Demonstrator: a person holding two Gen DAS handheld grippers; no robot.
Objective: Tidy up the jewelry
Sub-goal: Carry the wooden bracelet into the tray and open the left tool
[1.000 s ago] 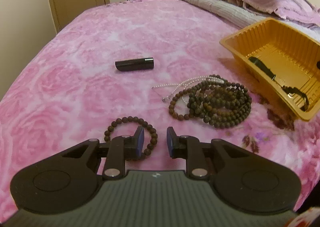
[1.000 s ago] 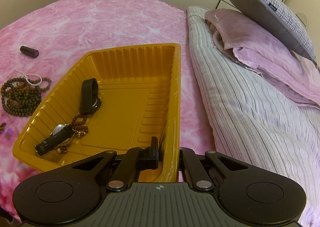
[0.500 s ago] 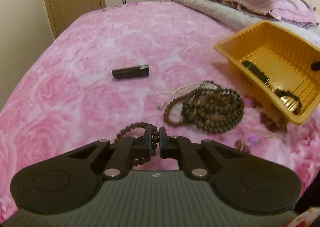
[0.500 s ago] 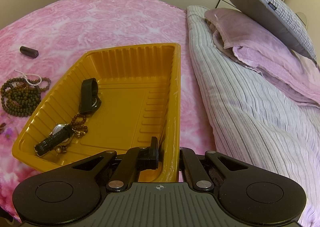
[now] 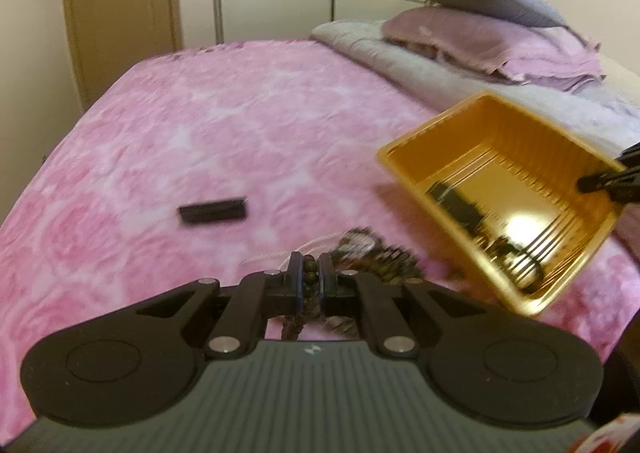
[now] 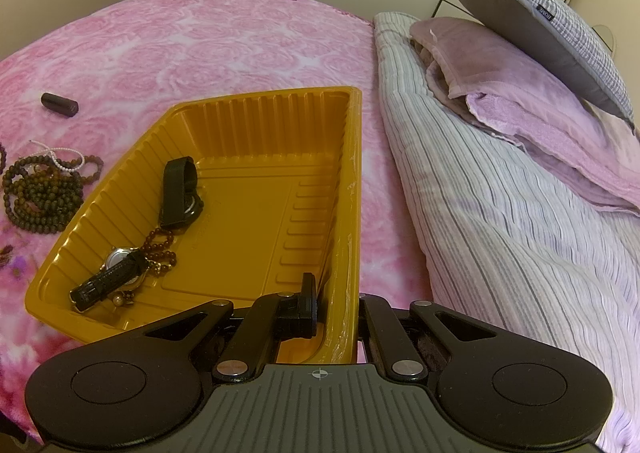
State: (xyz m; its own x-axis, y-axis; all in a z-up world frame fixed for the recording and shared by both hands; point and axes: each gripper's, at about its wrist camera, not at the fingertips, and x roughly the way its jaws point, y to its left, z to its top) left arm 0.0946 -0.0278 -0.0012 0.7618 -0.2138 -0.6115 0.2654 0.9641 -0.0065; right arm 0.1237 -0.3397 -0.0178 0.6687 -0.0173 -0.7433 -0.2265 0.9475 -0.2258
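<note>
My left gripper [image 5: 309, 273] is shut on a brown bead bracelet [image 5: 295, 327], which hangs from the pads above the pink bedspread [image 5: 200, 125]. Just beyond it lies a blurred pile of dark bead necklaces [image 5: 384, 257] with a white pearl strand [image 6: 60, 157]. My right gripper [image 6: 334, 301] is shut on the near right wall of the orange tray [image 6: 260, 109]: one finger is inside and the other is hidden outside. The tray holds a black-strapped watch [image 6: 116, 277], a black strap [image 6: 178, 189] and a small bead string [image 6: 160, 249].
A black cylinder [image 5: 213, 211] lies on the bedspread left of the bead pile. A striped quilt [image 6: 500, 233], folded purple blankets [image 6: 520, 101] and a grey pillow [image 6: 540, 25] fill the right side. A door [image 5: 120, 13] and wardrobe stand behind the bed.
The left gripper closed on the bead bracelet and lifted it off the bedspread; its view now points higher across the bed. The right gripper and the tray stayed where they were.
</note>
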